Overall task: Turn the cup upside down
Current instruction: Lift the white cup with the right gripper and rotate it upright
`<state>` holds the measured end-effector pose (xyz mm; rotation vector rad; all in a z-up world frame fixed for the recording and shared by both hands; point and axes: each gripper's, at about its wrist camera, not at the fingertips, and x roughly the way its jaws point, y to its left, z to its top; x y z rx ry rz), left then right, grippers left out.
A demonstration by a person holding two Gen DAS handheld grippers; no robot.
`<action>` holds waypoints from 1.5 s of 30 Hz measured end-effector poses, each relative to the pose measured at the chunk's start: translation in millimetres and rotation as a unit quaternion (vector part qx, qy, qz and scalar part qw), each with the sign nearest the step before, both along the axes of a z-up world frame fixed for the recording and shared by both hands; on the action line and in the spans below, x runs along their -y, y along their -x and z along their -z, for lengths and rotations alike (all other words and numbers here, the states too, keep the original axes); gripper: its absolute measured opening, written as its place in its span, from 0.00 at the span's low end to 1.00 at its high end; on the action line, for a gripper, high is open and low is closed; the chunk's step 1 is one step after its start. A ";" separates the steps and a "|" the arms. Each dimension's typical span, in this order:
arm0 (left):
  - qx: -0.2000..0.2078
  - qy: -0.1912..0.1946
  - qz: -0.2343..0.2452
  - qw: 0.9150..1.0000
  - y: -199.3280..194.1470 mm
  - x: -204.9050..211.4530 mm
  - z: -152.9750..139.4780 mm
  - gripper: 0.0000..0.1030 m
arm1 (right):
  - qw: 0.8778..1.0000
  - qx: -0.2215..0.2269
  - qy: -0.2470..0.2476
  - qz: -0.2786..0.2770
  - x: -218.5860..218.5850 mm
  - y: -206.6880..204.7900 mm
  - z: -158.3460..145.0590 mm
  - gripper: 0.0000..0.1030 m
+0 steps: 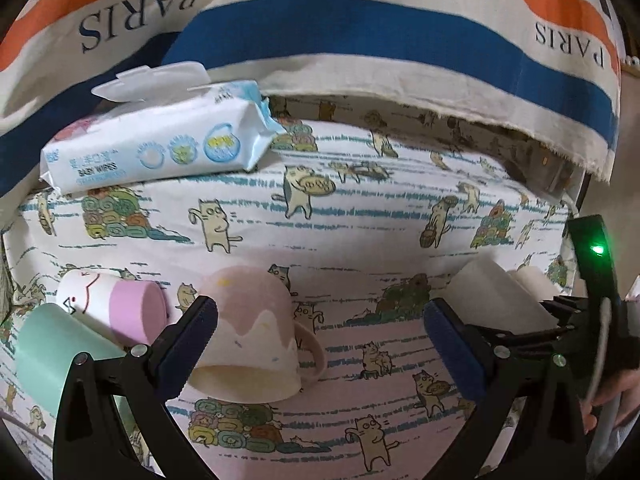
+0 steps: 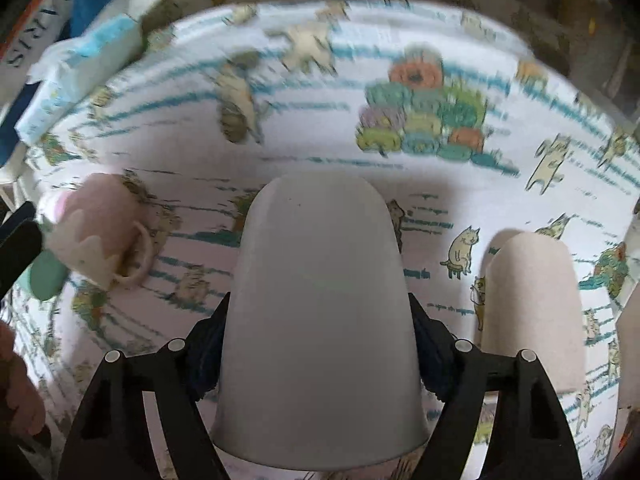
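Note:
My right gripper (image 2: pixel 320 332) is shut on a plain white cup (image 2: pixel 320 320), held bottom-up with its mouth toward the camera; the same cup (image 1: pixel 492 292) shows at the right edge of the left wrist view. My left gripper (image 1: pixel 320 336) is open and empty, its left finger beside a pink-and-cream mug (image 1: pixel 252 332) that stands upside down on the cat-print cloth (image 1: pixel 360 216). That mug (image 2: pixel 96 228) also shows at the left of the right wrist view. A second white cup (image 2: pixel 536 312) stands upside down to the right.
A mint cup (image 1: pixel 56 348) and a pink-bottomed white cup (image 1: pixel 112 304) lie at the left. A wet-wipes pack (image 1: pixel 160 140) rests at the back left. A striped "PARIS" fabric (image 1: pixel 360 32) hangs over the far edge.

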<state>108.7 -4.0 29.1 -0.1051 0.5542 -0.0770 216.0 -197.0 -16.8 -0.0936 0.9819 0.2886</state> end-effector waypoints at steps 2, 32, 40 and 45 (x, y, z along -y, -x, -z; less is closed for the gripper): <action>-0.002 0.003 -0.007 1.000 5.7 -4.9 -7.9 0.99 | 1.000 0.009 -0.011 0.000 -2.5 9.5 -11.9 0.77; -0.050 0.034 -0.009 0.998 85.9 -48.5 -5.1 0.99 | 0.998 0.011 0.005 0.067 -45.5 90.0 19.1 0.77; -0.052 0.027 0.002 0.998 82.7 -35.4 -11.0 0.99 | 0.998 0.017 -0.022 0.055 -39.0 91.1 8.9 0.85; -0.050 0.028 0.006 0.998 79.3 -28.1 -28.1 0.99 | 0.993 0.061 -0.082 0.060 -5.1 108.2 -31.9 0.86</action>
